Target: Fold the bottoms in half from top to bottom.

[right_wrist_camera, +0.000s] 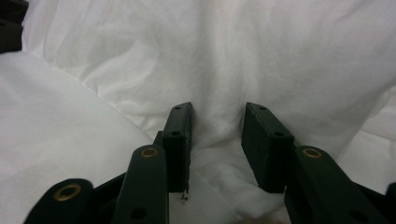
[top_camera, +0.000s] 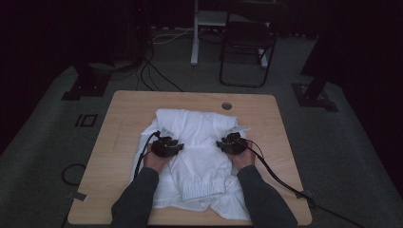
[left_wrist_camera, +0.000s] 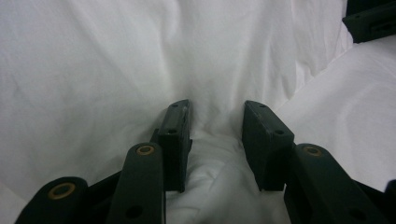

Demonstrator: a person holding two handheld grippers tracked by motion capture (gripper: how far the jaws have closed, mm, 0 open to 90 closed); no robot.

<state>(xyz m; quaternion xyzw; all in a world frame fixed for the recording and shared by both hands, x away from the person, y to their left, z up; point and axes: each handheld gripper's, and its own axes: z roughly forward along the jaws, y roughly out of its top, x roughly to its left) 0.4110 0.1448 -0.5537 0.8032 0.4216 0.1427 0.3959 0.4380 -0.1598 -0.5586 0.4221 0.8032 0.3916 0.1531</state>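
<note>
A white garment [top_camera: 202, 164] lies crumpled on the wooden table [top_camera: 124, 114], with a ribbed hem [top_camera: 204, 192] folded toward the near edge. My left gripper [top_camera: 165, 138] presses down on its left part, my right gripper [top_camera: 233, 137] on its right part. In the left gripper view the jaws [left_wrist_camera: 217, 109] stand apart with a soft ridge of white cloth [left_wrist_camera: 210, 158] rising between them. The right gripper view shows the same: the right gripper [right_wrist_camera: 218, 109] has its jaws apart over a bulge of cloth [right_wrist_camera: 219, 154]. Neither pair is closed on the fabric.
A round cable hole [top_camera: 226, 106] sits near the table's far edge. Cables trail from both grippers, one off the right front edge [top_camera: 285, 185]. A dark chair [top_camera: 247, 42] and stand legs are on the floor beyond the table. Bare wood lies left and right of the garment.
</note>
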